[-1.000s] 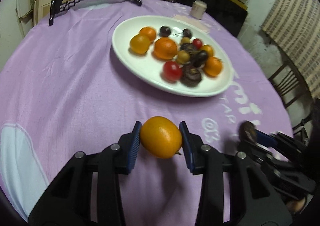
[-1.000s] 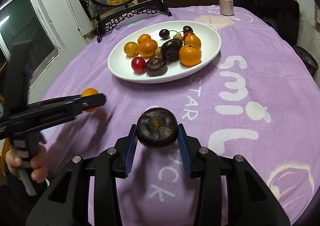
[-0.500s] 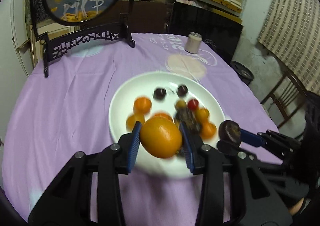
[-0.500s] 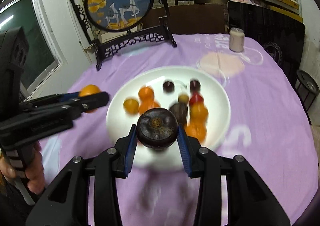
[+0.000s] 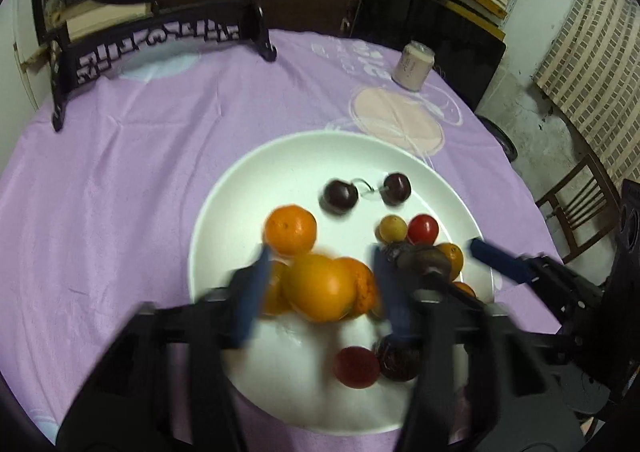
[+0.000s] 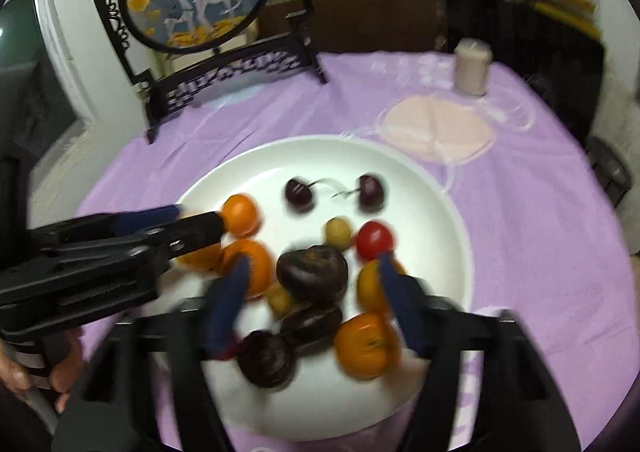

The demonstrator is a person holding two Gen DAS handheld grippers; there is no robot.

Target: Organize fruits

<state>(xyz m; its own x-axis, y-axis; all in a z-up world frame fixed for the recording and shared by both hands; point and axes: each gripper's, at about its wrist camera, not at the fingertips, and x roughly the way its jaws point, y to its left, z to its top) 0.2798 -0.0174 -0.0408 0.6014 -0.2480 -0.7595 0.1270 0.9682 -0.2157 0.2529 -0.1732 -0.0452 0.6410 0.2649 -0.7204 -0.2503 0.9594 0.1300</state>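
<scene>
Over the wide white oval plate [image 5: 248, 187] on the purple cloth, both tongs tilt steeply downward. The left gripper [image 5: 320, 286] has just been opening, its blurred jaws clear of the round orange fruit [image 5: 320, 288] between them. The right gripper [image 6: 312, 280] has likewise just spread, the dark purple passion fruit [image 6: 312, 272] loose between its pads among the plate's other fruit.

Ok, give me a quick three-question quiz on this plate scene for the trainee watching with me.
1. True or false: the white plate is empty.
2. What sits between the left gripper pads: A orange, B banana, C apple?
3. How many stemmed cherries lie at the plate's far side?

Key:
1. False, it holds many fruits.
2. A. The jaws have just been opening and stand clear of it.
3. Two.
</scene>
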